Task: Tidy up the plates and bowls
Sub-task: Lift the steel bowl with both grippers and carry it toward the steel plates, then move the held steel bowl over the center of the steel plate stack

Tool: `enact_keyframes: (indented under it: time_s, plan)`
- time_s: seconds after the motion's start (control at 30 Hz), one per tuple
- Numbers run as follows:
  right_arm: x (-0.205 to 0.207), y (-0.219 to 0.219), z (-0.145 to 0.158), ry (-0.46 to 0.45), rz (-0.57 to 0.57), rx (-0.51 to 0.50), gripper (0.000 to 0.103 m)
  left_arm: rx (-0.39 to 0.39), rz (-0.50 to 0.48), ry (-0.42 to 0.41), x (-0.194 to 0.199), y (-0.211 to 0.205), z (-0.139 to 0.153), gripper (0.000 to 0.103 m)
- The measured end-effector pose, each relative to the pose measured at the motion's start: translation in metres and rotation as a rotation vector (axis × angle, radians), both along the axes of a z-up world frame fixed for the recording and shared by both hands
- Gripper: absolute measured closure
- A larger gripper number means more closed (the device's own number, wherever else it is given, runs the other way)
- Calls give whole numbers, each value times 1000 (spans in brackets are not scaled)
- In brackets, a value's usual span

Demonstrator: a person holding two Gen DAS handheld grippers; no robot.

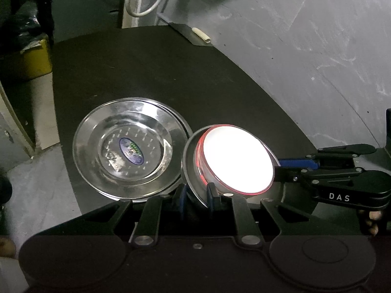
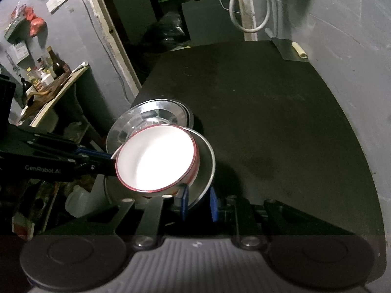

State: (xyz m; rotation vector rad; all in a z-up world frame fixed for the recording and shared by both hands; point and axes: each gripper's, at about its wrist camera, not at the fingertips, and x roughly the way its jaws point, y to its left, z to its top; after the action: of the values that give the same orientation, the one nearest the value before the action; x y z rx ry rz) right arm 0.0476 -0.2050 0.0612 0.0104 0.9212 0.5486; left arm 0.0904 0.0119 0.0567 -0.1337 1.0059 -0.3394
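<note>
A white round bowl with a thin red rim sits nested inside a shiny steel bowl, and both grippers grip this pair from opposite sides. The left gripper has its blue-padded fingers nearly closed on the steel bowl's rim at its near side, one pad inside the steel wall and one outside. The right gripper is pinched almost fully together on the steel bowl's rim as well, its blue fingers straddling the metal wall. In the left wrist view the right gripper reaches in from the right edge, its tips hidden behind the white bowl. The nested bowls are tilted and appear lifted off the black table top, near its front left part. Just beside them, toward the table's left edge, a stack of round steel plates lies flat, the top one carrying an oval blue sticker in its centre; the steel bowl's rim overlaps the plates' edge in view. At the far right corner of the table lies a flat grey sheet with a small cream roll on it
</note>
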Motion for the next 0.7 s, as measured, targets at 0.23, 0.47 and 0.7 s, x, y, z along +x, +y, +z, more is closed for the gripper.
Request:
enact_keyframes:
  time_s: [0.23,0.47,0.7]
  plan:
    - [3,11,5,-19,36,-5,81,-2,33,-13,-4,9,5,85]
    - [8,22,10,-32,70,-7,81,3,63,-27,-7,18,9,84]
    - [16,33,13,-51,104,-13,81,8,92,-40,-7,27,12,84]
